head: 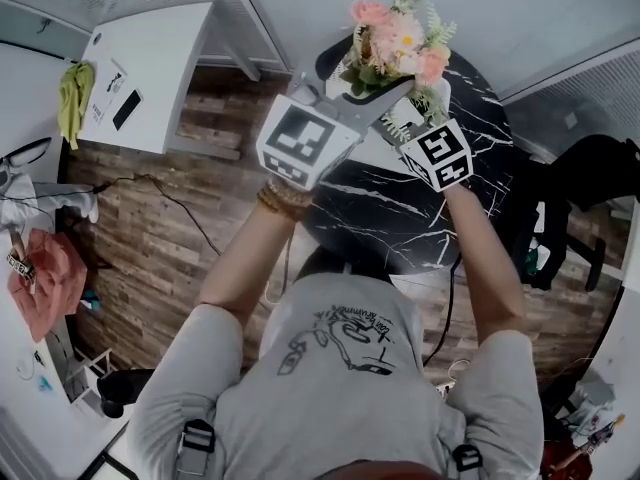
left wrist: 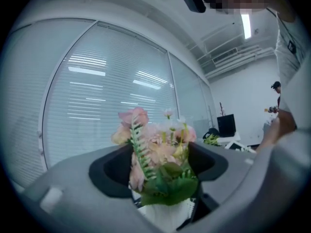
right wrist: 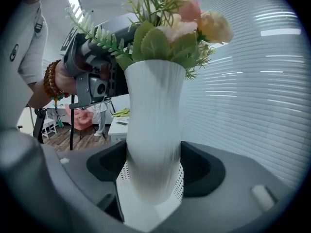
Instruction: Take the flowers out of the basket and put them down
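Left gripper (left wrist: 160, 169) clamping wide on the leafy base of the pink flowers (head: 395, 38), right gripper (right wrist: 154, 176) gripping their white ribbed vase (right wrist: 154, 106) lower down, both being held up over the black marble table (head: 400, 218)

White ribbed vase (right wrist: 154, 130) clamped between jaws, upright; pink flowers (right wrist: 187, 18) on top.

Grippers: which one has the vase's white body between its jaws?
The right gripper, around the ribbed vase; the left gripper has flowers between its jaws instead.
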### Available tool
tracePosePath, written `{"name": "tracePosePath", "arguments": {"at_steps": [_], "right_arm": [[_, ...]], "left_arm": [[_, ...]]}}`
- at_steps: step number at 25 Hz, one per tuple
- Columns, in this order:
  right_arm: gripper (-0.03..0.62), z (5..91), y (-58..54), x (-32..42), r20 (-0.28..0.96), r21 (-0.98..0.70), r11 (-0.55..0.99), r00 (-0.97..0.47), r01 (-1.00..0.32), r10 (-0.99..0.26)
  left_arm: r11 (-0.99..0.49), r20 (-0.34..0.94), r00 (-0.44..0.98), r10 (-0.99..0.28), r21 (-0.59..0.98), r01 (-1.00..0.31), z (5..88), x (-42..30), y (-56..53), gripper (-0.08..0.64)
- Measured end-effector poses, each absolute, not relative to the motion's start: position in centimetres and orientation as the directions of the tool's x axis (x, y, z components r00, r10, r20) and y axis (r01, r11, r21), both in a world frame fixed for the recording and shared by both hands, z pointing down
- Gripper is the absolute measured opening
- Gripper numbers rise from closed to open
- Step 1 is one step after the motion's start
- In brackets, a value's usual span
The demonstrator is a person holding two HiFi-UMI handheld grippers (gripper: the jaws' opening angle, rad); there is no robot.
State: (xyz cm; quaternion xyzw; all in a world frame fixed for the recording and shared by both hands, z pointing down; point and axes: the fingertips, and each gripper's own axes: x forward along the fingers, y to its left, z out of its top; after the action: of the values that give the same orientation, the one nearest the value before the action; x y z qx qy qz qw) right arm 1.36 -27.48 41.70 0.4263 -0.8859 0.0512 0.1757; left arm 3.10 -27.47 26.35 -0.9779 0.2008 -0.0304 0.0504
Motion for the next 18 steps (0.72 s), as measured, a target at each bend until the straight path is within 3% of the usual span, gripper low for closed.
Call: {"name": "tracePosePath", "arguments": {"at_steps": [18], "right_arm": [[0.353,37.6,-24.3,3.8,0.319,0.090,0.577,-0.525,-0.812,-0.789]], "left_arm": [[-0.928,0.006,0.942,-0.337,-0.173,-0.330,22.3,5.4,-22.8,0.341]]}}
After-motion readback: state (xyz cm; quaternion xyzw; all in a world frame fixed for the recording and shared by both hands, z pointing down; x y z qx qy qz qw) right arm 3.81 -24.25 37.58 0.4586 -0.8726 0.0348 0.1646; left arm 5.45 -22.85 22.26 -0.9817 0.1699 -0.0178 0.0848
